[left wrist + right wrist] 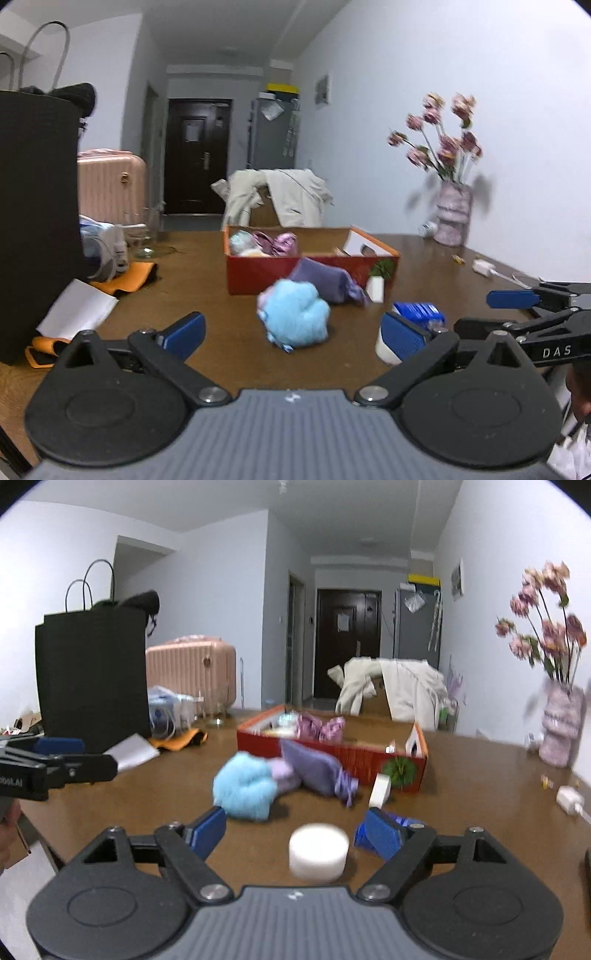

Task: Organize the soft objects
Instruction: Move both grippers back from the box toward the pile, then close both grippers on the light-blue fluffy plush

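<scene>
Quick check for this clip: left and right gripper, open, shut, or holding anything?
Left gripper: open, holding nothing; the fluffy light-blue plush lies ahead on the table.
Right gripper: open, holding nothing; the white round puck sits untouched between its fingers.

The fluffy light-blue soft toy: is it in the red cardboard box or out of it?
Out. The fluffy light-blue soft toy lies on the brown wooden table, in front of the red cardboard box.
</scene>
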The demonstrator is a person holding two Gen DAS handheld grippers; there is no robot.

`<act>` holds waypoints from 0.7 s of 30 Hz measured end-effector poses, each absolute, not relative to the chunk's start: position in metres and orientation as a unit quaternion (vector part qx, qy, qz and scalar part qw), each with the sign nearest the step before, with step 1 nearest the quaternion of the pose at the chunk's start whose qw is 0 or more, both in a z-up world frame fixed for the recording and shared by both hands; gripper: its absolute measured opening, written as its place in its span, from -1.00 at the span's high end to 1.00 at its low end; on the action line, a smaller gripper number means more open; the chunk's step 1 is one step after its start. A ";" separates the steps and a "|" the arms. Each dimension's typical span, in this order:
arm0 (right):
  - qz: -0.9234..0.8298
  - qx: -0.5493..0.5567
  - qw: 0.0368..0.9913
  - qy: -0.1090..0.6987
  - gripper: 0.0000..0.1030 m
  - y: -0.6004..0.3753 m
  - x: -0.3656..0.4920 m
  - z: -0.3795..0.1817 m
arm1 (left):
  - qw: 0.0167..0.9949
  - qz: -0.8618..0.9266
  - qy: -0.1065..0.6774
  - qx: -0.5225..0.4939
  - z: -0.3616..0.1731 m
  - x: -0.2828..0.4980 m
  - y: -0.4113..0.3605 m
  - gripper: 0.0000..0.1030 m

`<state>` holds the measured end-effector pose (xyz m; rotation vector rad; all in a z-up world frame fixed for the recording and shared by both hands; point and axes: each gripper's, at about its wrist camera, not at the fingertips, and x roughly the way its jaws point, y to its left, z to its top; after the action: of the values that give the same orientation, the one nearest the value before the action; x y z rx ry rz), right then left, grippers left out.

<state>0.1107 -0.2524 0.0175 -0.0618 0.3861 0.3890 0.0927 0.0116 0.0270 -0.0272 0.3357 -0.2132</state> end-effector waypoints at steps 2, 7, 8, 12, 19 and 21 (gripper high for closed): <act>0.195 -0.017 0.959 0.203 -0.59 -0.255 0.111 0.012 | 0.978 -0.111 0.176 -0.007 0.022 0.097 0.007 -1.00; 0.178 -0.019 0.959 0.219 -0.58 -0.258 0.122 0.004 | 0.973 -0.118 0.197 -0.007 0.015 0.116 -0.002 -1.00; 0.176 -0.015 0.959 0.220 -0.57 -0.260 0.126 0.003 | 0.973 -0.118 0.199 -0.007 0.013 0.120 -0.003 -1.00; 0.176 0.009 0.956 0.234 -0.55 -0.265 0.144 -0.003 | 0.968 -0.118 0.220 -0.006 0.007 0.142 -0.009 -1.00; 0.212 0.023 0.937 0.276 0.20 -0.256 0.177 -0.016 | 0.965 -0.105 0.239 -0.029 -0.007 0.190 -0.003 -0.99; 0.230 0.023 0.927 0.296 0.60 -0.250 0.189 -0.023 | 0.965 -0.094 0.241 -0.038 -0.011 0.210 0.001 -0.99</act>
<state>0.1894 -0.2496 -0.0226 0.0475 0.6062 0.4722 0.2103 0.0011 -0.0108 -0.0762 0.4873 -0.1907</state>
